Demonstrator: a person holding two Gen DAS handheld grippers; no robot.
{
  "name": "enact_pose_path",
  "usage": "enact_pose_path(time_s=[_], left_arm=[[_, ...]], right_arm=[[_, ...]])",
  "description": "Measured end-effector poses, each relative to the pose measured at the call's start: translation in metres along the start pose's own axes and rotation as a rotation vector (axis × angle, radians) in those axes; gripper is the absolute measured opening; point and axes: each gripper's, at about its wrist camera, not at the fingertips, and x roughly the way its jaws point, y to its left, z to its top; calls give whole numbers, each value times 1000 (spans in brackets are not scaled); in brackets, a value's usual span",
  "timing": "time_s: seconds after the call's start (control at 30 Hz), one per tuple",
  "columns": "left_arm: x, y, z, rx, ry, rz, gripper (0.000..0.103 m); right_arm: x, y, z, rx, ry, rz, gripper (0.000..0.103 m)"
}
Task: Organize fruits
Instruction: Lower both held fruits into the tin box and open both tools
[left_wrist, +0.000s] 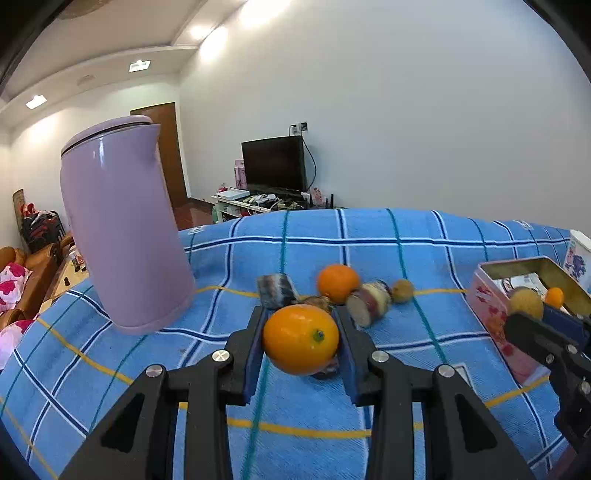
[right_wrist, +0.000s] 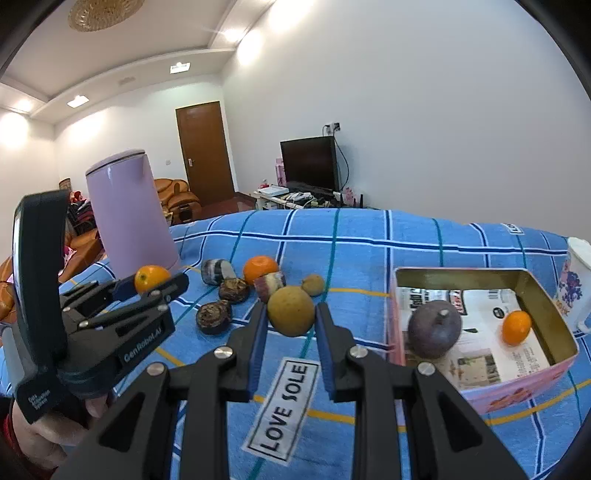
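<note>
My left gripper (left_wrist: 301, 332) is shut on a small orange fruit (left_wrist: 300, 338) and holds it above the blue checked cloth (left_wrist: 369, 243). My right gripper (right_wrist: 291, 314) is shut on a round yellow-brown fruit (right_wrist: 291, 311), left of a pink tin box (right_wrist: 517, 384). The box holds a dark purple fruit (right_wrist: 435, 328) and a small orange (right_wrist: 516, 327). On the cloth lie another orange (right_wrist: 260, 268), a small yellow fruit (right_wrist: 313, 284), cut purple pieces (right_wrist: 269, 285) and dark brown fruits (right_wrist: 213, 316).
A tall lilac kettle (left_wrist: 125, 229) stands at the left of the cloth. A white flowered mug (right_wrist: 576, 284) stands right of the box. A "LOVE SOLE" label (right_wrist: 284, 410) is sewn on the cloth near me.
</note>
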Motion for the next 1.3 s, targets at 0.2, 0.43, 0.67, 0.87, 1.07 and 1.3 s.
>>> enact_pose_path(time_s=[0.2, 0.43, 0.67, 0.87, 1.07, 1.3], left_arm=[[-8, -23, -3, 32, 3, -12, 38], [-16, -53, -1, 64, 7, -45, 38], [-20, -81, 8, 67, 9, -103, 38], [-22, -109, 14, 88, -5, -141, 38], [-16, -132, 18, 96, 6, -187, 38], [-8, -168, 25, 120, 8, -235, 38]], right_arm=[[-13, -16, -1, 6, -16, -22, 29], [-28, -42, -2, 29, -38, -57, 29], [-45, -72, -2, 39, -66, -109, 29], [-55, -103, 0, 73, -82, -151, 29], [-64, -139, 2, 105, -93, -227, 29], [-74, -182, 2, 163, -99, -310, 29]])
